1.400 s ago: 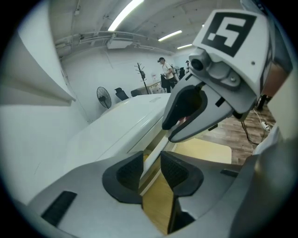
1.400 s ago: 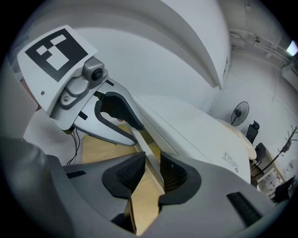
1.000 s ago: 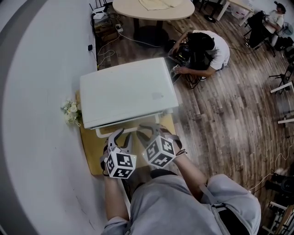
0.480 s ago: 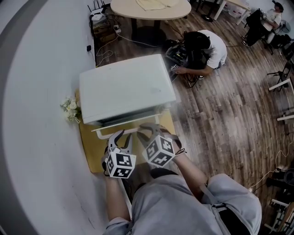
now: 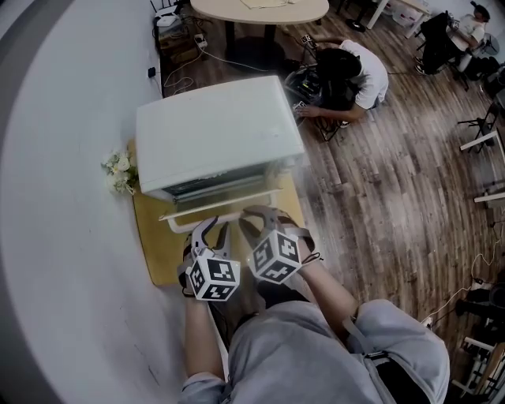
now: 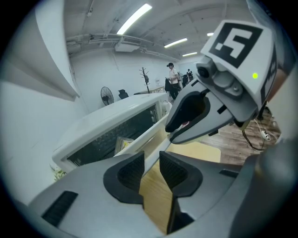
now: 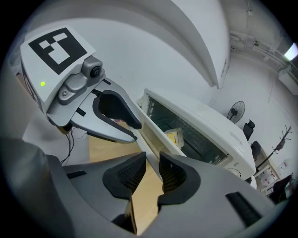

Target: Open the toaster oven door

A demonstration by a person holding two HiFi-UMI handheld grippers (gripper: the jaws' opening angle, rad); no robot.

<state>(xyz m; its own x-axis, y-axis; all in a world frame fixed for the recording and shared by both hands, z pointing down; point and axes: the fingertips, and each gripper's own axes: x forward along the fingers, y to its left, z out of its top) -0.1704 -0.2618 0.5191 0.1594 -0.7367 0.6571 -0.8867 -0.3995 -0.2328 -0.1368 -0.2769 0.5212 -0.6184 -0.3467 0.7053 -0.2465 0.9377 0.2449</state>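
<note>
A white toaster oven (image 5: 213, 130) stands on a wooden board (image 5: 156, 245) against the wall. Its glass door (image 5: 207, 189) hangs partly open, tilted toward me, with the white handle bar (image 5: 229, 215) along its free edge. My left gripper (image 5: 211, 230) and right gripper (image 5: 259, 219) sit side by side on that bar. In the left gripper view the handle (image 6: 150, 135) runs between the pads of the left gripper (image 6: 151, 160), whose jaws have just been closing on it. The right gripper (image 7: 152, 162) is likewise clamped on the handle (image 7: 148, 144). A yellow packet (image 7: 174, 136) lies inside the oven.
A small bunch of white flowers (image 5: 118, 170) sits left of the oven by the wall. A person (image 5: 351, 75) crouches on the wooden floor behind the oven, near cables. A round table (image 5: 260, 8) stands further back. The board's front edge is just under my hands.
The door has swung further open, its top edge coming toward me. Both grippers have moved toward me and slightly down with the handle.
</note>
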